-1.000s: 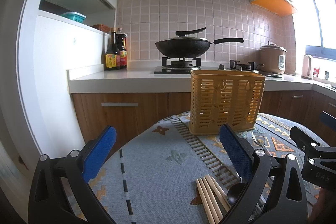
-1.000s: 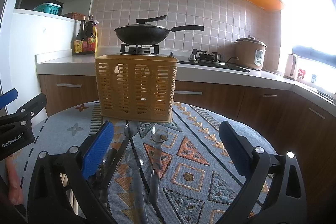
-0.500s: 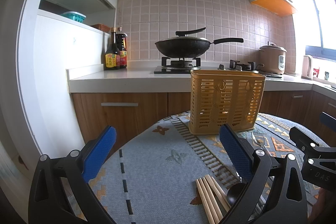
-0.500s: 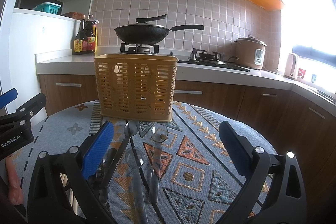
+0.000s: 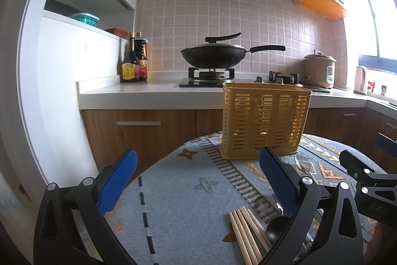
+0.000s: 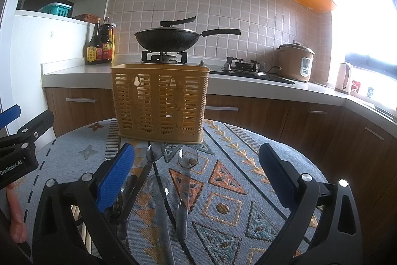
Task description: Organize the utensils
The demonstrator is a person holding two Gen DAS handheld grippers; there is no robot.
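One yellow slotted basket (image 6: 160, 103), three clear spoons (image 6: 184, 180), four wooden chopsticks (image 5: 244, 235), left gripper (image 5: 198, 180) and right gripper (image 6: 197, 175) spread wide, both holding nothing.

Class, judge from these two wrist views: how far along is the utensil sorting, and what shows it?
Nothing looks done: the yellow basket shows no utensils inside. Nothing is in hand: the left gripper and right gripper are open. Left to do: the chopsticks, black spoon and clear spoons lie on the tablecloth.

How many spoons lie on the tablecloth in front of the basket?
4 at least: smoky spoon, clear spoon, faint clear one between them, black spoon beside the chopsticks. The right gripper may hide more.
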